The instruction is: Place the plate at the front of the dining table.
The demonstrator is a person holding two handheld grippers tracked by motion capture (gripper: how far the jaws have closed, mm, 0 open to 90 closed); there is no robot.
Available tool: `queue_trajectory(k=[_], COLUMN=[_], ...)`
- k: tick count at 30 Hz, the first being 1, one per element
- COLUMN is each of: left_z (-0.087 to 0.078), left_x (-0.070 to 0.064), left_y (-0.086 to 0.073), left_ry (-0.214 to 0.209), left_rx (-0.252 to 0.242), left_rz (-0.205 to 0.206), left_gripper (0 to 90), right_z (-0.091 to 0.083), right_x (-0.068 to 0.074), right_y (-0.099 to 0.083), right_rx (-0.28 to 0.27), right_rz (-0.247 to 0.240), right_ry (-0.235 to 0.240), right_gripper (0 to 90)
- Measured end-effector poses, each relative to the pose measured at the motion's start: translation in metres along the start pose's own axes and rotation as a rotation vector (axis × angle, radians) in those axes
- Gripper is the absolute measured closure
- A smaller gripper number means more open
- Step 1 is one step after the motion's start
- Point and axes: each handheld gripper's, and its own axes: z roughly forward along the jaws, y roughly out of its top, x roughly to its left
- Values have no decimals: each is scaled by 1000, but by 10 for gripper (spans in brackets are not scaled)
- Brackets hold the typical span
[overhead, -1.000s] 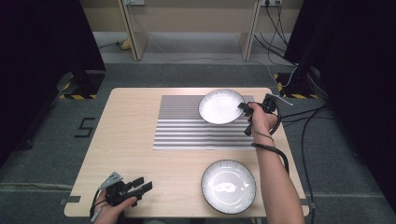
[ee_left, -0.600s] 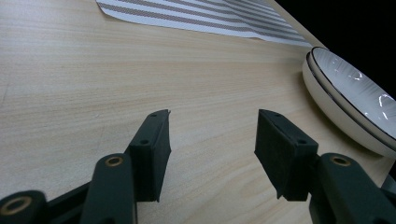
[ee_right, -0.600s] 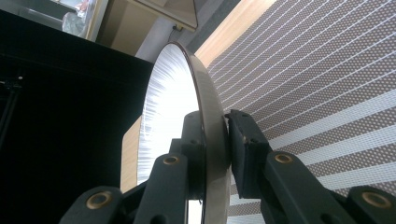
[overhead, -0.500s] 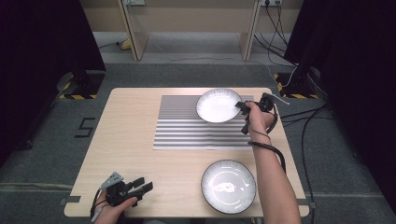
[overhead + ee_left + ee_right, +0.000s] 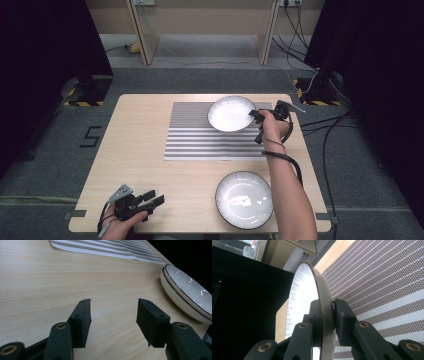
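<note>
Right tongs (image 5: 256, 116): clamped on rim of white ribbed ceramic bowl (image 5: 231, 113), over striped grey placemat (image 5: 190, 137).
Left tongs (image 5: 152, 198): apart, empty, above light wooden counter (image 5: 140, 120).

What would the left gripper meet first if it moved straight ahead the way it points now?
Probably nothing at once: bare table lies ahead of the open left gripper. The near bowl sits off to one side, the striped mat farther on.

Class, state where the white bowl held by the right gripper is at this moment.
In the high view the white bowl sits at the far right of the striped mat, its rim clamped by the right gripper, beyond the second bowl.
</note>
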Motion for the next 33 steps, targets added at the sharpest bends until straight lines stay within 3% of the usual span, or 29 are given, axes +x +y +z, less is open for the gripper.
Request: queue_trajectory(k=[33], left_z=[0], left_x=[-1], left_y=[0], left_ry=[-5], left_rx=[0], left_rz=[5], left_gripper=[449], right_z=[26], right_x=[-5], right_y=[-8], right_rx=[-1], right_rz=[22], right_ry=[-31], right_gripper=[766])
